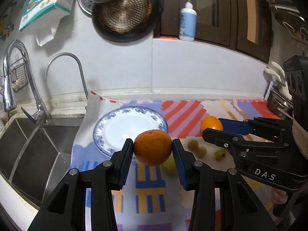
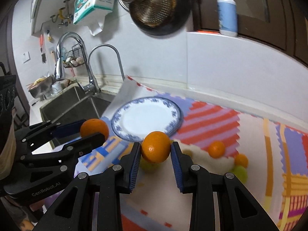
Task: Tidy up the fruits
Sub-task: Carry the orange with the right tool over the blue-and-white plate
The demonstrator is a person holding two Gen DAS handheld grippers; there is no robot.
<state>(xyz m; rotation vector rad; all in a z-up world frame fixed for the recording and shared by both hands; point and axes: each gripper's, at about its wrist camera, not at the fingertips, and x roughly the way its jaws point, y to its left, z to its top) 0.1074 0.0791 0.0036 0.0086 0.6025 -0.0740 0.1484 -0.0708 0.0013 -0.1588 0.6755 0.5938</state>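
Observation:
My left gripper is shut on a dark orange and holds it above the mat, just in front of the blue-rimmed white plate. My right gripper is shut on a brighter orange, also lifted near the plate. Each gripper shows in the other's view: the right one with its orange, the left one with its orange. Small green fruits and a yellow-green fruit lie on the mat. Two small oranges and a green fruit lie to the right.
A steel sink with two taps lies left of the colourful mat. A dark pan and a tissue pack hang on the wall. A pump bottle stands on the ledge. A metal pot sits at the far right.

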